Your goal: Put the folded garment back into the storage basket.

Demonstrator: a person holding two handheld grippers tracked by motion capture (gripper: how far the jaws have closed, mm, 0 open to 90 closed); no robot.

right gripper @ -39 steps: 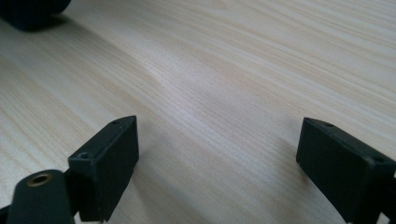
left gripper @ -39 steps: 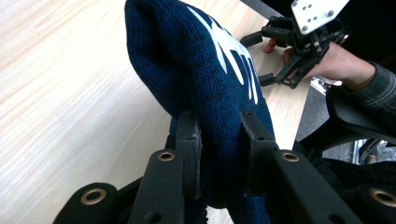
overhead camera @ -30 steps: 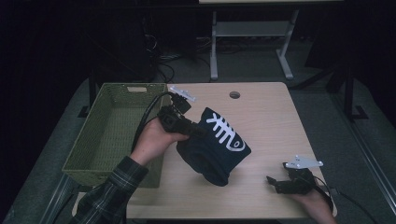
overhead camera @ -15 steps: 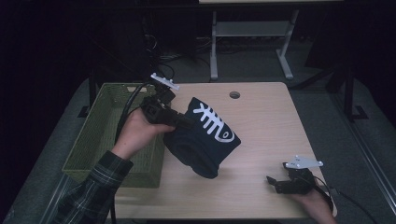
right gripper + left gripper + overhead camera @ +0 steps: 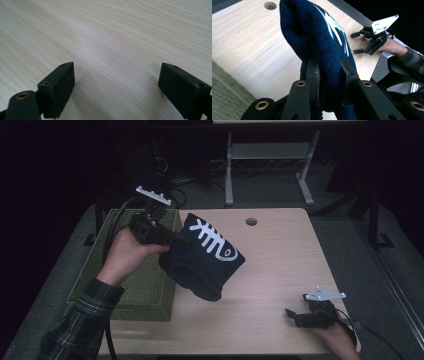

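A navy knitted hat [image 5: 205,257] with a white fishbone pattern hangs in the air over the table's left half, beside the green basket [image 5: 145,285]. My left gripper [image 5: 175,241] is shut on its edge, held up by the person's hand. In the left gripper view both jaws pinch the thick blue knit of the hat [image 5: 322,47], which rises ahead of them. My right gripper [image 5: 291,317] rests at the table's near right corner, open, with bare wood between its jaws [image 5: 115,82]. The right gripper [image 5: 359,42] is also seen far off in the left gripper view.
The green woven basket stands at the table's left edge, its inside looking bare. The light wooden table [image 5: 280,265] has a round cable hole [image 5: 251,221] near its far edge. A white-legged desk frame [image 5: 270,155] stands behind on the dark floor.
My left gripper has lifted the hat and carried it left toward the basket. The right gripper has stayed where it was.
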